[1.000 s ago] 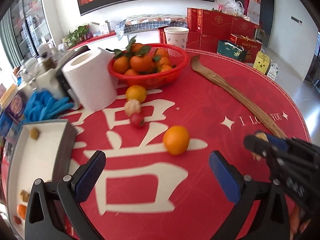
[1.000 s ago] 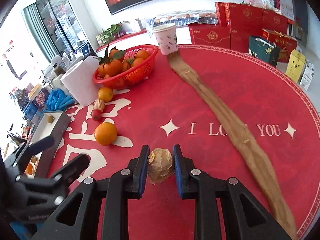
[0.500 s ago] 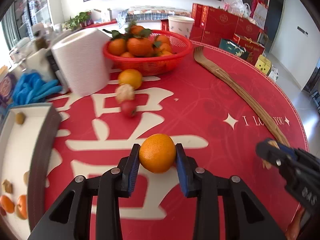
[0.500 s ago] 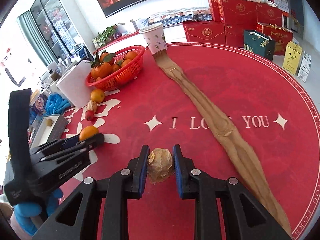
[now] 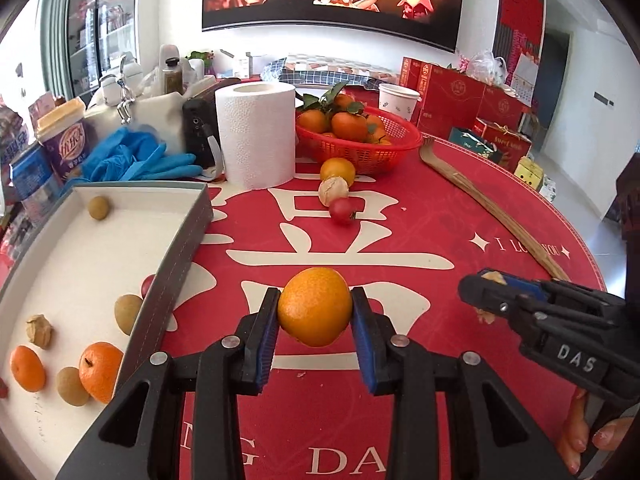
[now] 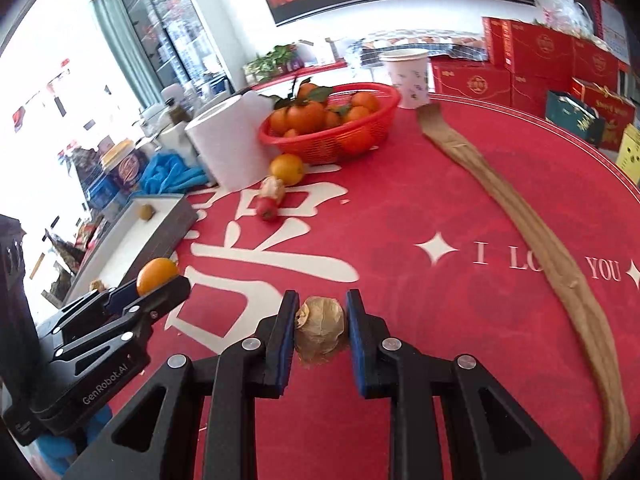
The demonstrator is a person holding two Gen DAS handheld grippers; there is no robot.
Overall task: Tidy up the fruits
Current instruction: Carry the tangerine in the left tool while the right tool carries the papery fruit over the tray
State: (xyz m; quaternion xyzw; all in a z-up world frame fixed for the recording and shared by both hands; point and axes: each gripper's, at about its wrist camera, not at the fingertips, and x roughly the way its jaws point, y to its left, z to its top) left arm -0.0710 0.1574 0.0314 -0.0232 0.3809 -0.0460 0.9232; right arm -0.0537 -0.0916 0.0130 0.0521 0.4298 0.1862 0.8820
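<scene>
Since the earlier frame, the left gripper (image 5: 315,320) has been closing from wide open onto the orange (image 5: 315,306), and both hands have been travelling across the desk (image 5: 420,240) toward the tray side. Now its blue pads are pressing the orange on both sides, so it is grasping the fruit, which seems to be lifted a little above the red cloth. The right gripper (image 6: 320,328) is clenched on a papery husk fruit (image 6: 320,330), probably a physalis, also carried above the desk. The relation that matters is this: the white tray (image 5: 188,236), already holding several fruits, is lying to the left of both grippers, with its long axis running away from the camera, and the left hand is clearly the nearer one, just beside the grey tray wall. Both grippers are pointing forward and steeply downward. In my judgement, the left hand should be going over the wall first.
</scene>
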